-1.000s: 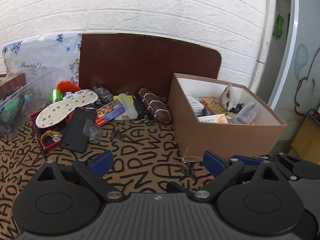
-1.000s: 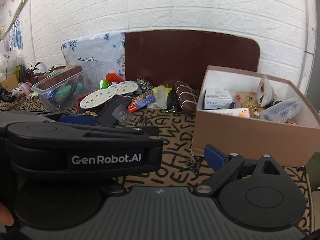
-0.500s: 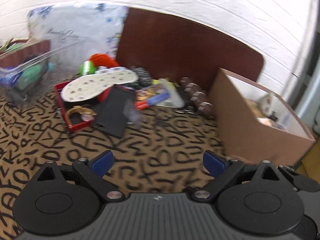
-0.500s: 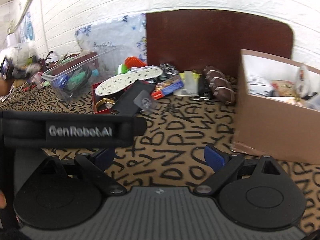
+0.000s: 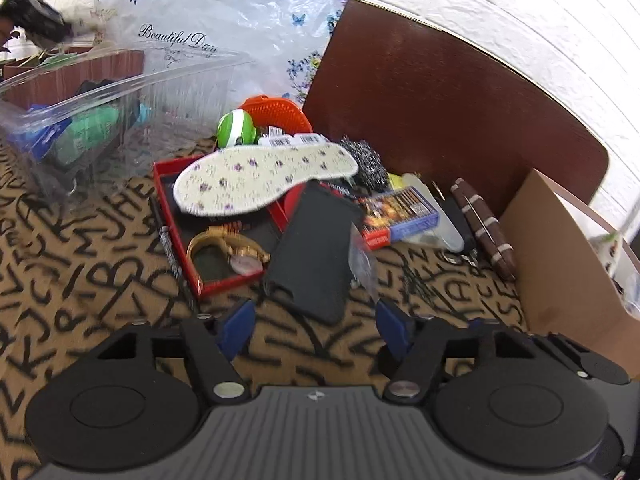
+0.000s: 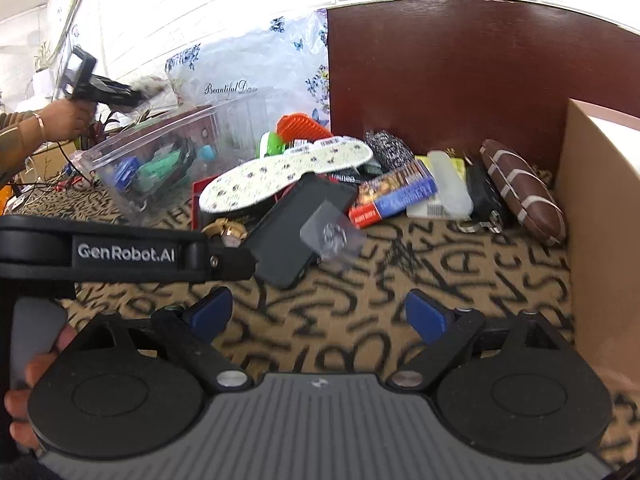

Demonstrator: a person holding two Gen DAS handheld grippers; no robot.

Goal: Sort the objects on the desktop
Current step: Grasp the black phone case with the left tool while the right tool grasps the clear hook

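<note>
A pile of objects lies on the letter-print cloth: a white insole (image 5: 264, 176) over a red tray (image 5: 176, 216) with a gold watch (image 5: 228, 250), a black phone case (image 5: 316, 248), a clear hook (image 6: 332, 236), a card box (image 5: 400, 210), a brown pouch (image 5: 484, 228). My left gripper (image 5: 314, 322) is open and empty, just short of the phone case. My right gripper (image 6: 318, 312) is open and empty, a little in front of the clear hook. The left gripper's body (image 6: 128, 250) shows in the right wrist view.
A cardboard box (image 5: 560, 268) stands at the right, also in the right wrist view (image 6: 600, 216). A clear plastic bin (image 5: 100, 120) with items stands at the left. A brown board (image 5: 440, 96) and a flowered bag (image 5: 224, 28) lean on the brick wall.
Both grippers have moved left and forward toward the pile. The cardboard box has slid to the right edge of both views. Both stay open.
</note>
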